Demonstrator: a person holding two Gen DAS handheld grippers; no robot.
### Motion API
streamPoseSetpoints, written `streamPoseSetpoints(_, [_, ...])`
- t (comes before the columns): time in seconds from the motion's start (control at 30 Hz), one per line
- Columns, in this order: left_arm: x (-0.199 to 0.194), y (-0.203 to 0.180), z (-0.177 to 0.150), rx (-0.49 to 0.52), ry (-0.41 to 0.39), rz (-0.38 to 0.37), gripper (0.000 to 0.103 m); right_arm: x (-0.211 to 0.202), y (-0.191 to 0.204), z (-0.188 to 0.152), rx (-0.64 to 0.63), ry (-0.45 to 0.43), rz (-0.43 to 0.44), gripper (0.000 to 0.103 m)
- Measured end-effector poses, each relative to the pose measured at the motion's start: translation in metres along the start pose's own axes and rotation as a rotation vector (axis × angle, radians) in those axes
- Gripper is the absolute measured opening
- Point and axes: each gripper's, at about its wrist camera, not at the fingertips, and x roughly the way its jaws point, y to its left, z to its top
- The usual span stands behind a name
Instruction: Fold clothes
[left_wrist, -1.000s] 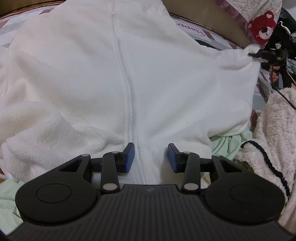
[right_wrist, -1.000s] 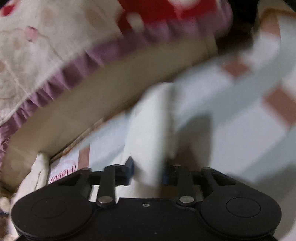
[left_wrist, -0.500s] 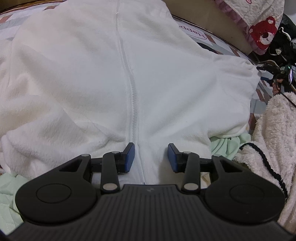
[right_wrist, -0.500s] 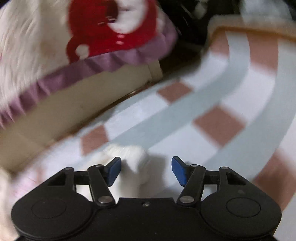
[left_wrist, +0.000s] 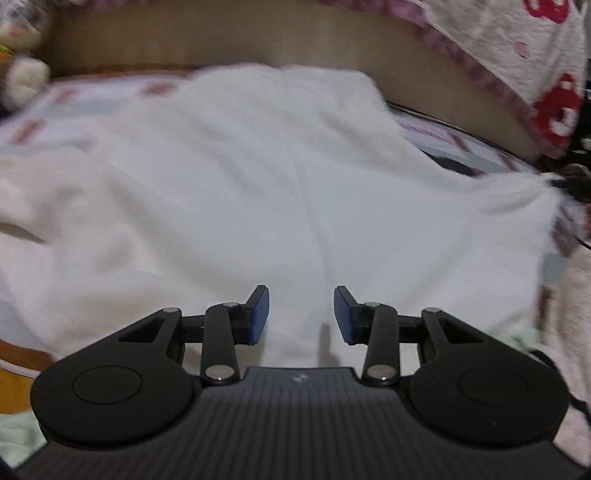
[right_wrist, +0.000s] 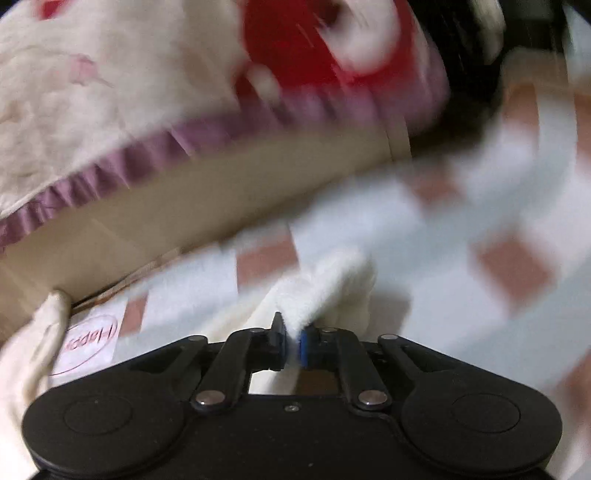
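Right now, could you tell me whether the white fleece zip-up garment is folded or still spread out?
Spread out. The white fleece garment lies open across the bed, front zip line visible; only one corner is pinched in the right gripper.

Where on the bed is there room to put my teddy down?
Bare checked sheet lies to the right of the white fleece corner pinched in the right gripper. A smaller strip shows far left, beyond the white fleece. The middle is covered, and the right edge is crowded with other clothes.
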Motion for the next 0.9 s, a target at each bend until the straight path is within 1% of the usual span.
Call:
streamPoseSetpoints(0.07, [-0.004,0.010,0.003,-0.041,-0.025,0.070,0.039,0.010,0.014,0.000,-0.156,0.033,-0.153,0.008])
streamPoseSetpoints(0.1, [-0.005,0.016,0.003,-0.067,-0.031,0.106,0.039,0.015,0.022,-0.001,-0.236,0.055,-0.234,0.011])
streamPoseSetpoints(0.17, [-0.007,0.034,0.005,-0.133,-0.026,0.187,0.039,0.026,0.032,-0.006,-0.330,0.146,-0.361,0.018])
streamPoseSetpoints(0.2, [-0.008,0.043,0.005,-0.167,-0.021,0.225,0.040,0.026,0.038,-0.009,-0.328,0.177,-0.457,0.036])
streamPoseSetpoints(0.23, [-0.011,0.053,0.004,-0.204,-0.020,0.258,0.040,0.024,0.049,-0.008,-0.313,0.171,-0.541,0.046])
streamPoseSetpoints(0.27, [-0.016,0.065,0.003,-0.244,-0.026,0.282,0.041,0.020,0.061,-0.006,-0.299,0.156,-0.620,0.051])
streamPoseSetpoints(0.3, [-0.021,0.077,0.002,-0.283,-0.032,0.305,0.041,0.013,0.076,-0.001,-0.293,0.124,-0.615,0.051])
streamPoseSetpoints(0.37, [-0.033,0.099,-0.003,-0.357,-0.043,0.345,0.041,-0.002,0.108,0.010,-0.287,0.053,-0.564,0.052])
streamPoseSetpoints(0.4, [-0.038,0.109,-0.005,-0.388,-0.047,0.363,0.041,-0.013,0.126,0.016,-0.260,0.018,-0.515,0.053])
streamPoseSetpoints(0.43, [-0.043,0.117,-0.008,-0.408,-0.050,0.384,0.041,-0.027,0.144,0.020,-0.221,-0.012,-0.434,0.053])
streamPoseSetpoints(0.5, [-0.050,0.132,-0.013,-0.438,-0.058,0.413,0.042,-0.045,0.182,0.024,-0.143,-0.003,-0.228,0.058])
streamPoseSetpoints(0.53, [-0.053,0.139,-0.017,-0.457,-0.060,0.415,0.044,-0.050,0.204,0.022,-0.103,0.035,-0.104,0.058])
streamPoseSetpoints(0.6, [-0.055,0.148,-0.025,-0.504,-0.053,0.396,0.044,-0.058,0.252,-0.004,-0.073,0.157,0.157,0.058])
streamPoseSetpoints(0.63, [-0.055,0.153,-0.029,-0.534,-0.046,0.372,0.044,-0.061,0.276,-0.018,-0.060,0.219,0.288,0.058])
streamPoseSetpoints(0.7, [-0.053,0.157,-0.037,-0.576,-0.033,0.311,0.044,-0.065,0.331,-0.064,-0.113,0.394,0.529,0.058])
streamPoseSetpoints(0.73, [-0.053,0.156,-0.040,-0.582,-0.028,0.276,0.044,-0.067,0.358,-0.090,-0.152,0.479,0.624,0.058])
streamPoseSetpoints(0.77, [-0.051,0.154,-0.041,-0.568,-0.022,0.247,0.044,-0.071,0.385,-0.116,-0.207,0.557,0.690,0.058])
streamPoseSetpoints(0.8, [-0.050,0.150,-0.042,-0.542,-0.012,0.220,0.044,-0.079,0.413,-0.142,-0.299,0.628,0.737,0.058])
streamPoseSetpoints(0.83, [-0.049,0.146,-0.042,-0.513,-0.003,0.195,0.044,-0.089,0.435,-0.162,-0.395,0.668,0.770,0.058])
streamPoseSetpoints(0.9, [-0.050,0.135,-0.043,-0.444,0.016,0.137,0.044,-0.113,0.469,-0.196,-0.575,0.704,0.835,0.058])
